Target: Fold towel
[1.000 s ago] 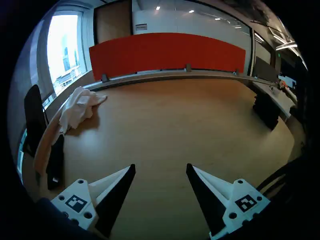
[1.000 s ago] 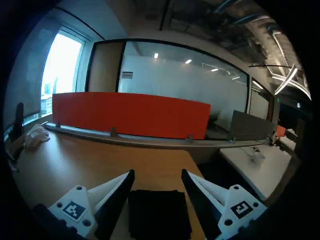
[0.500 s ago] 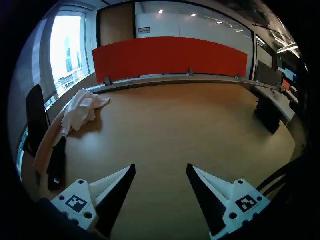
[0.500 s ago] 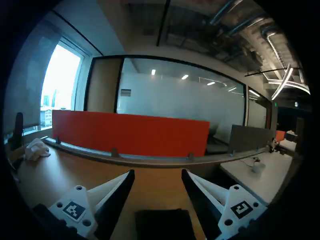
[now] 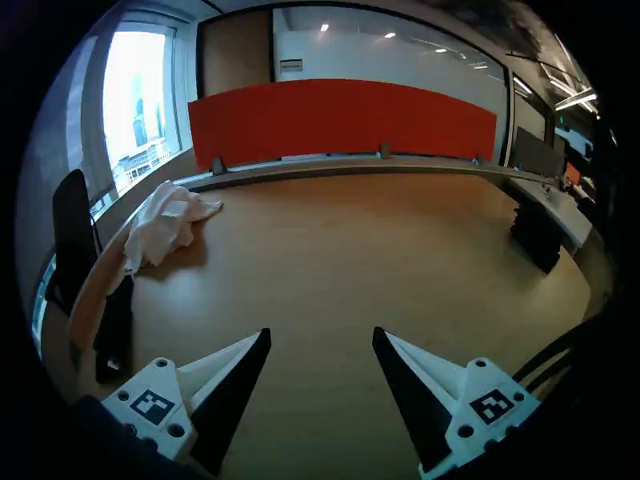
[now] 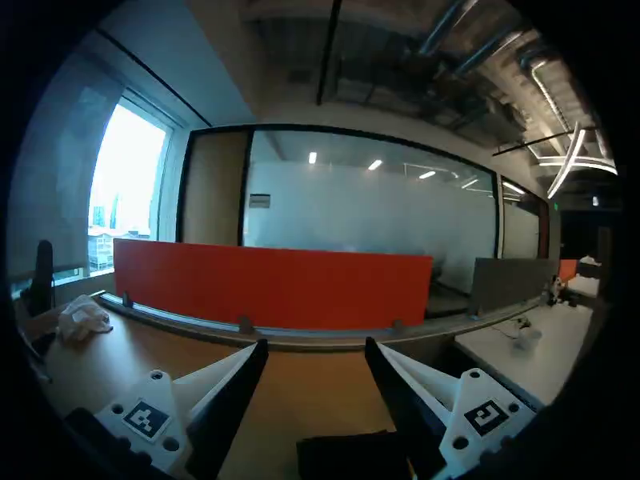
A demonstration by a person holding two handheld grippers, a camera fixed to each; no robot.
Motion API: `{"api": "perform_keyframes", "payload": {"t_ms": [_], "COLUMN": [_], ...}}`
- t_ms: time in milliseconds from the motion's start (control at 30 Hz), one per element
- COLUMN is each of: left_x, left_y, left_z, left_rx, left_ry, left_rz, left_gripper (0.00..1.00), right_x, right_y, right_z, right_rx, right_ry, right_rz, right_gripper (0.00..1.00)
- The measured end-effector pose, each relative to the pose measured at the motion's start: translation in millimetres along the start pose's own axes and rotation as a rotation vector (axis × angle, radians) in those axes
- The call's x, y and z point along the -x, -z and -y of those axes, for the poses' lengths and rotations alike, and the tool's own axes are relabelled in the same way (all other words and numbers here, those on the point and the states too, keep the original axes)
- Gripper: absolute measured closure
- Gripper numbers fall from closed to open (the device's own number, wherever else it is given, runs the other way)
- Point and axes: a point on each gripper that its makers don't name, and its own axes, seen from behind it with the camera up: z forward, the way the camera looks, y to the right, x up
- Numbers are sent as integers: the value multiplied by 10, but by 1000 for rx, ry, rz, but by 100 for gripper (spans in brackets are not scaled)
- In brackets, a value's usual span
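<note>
The towel (image 5: 164, 224) is seen as a crumpled white heap near the far left edge of the wooden table (image 5: 344, 248), on the window side and short of the red partition (image 5: 344, 116). It is judged to be light, soft and limp, so no shape would be kept when it is lifted; a hem or corner is best pinched, ideally one corner per gripper, so that it can be spread flat. The left gripper (image 5: 320, 331) is held with its fingers spread wide and nothing between them, the towel lying well ahead and off to their left. The right gripper (image 6: 314, 342) is likewise wide and empty, the towel being well apart at far left, while a dark flat item (image 6: 352, 456) lies just below its fingers
</note>
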Motion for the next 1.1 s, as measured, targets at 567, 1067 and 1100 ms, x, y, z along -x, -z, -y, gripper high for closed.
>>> {"api": "perform_keyframes", "payload": {"t_ms": [567, 1067, 1100], "left_x": [-377, -819, -884], "left_y": [13, 34, 37], "left_z": [184, 379, 401], "left_rx": [-23, -39, -41], "left_ry": [13, 25, 27], "left_rz": [-94, -196, -212], "left_gripper": [6, 6, 6], "right_x": [-97, -180, -180], "right_y": [-48, -75, -73], "right_z": [532, 1125, 1159], "right_rx": [-27, -76, -79], "right_ry": [-34, -44, -45], "right_rz": [-22, -34, -32], "right_gripper": [6, 6, 6]}}
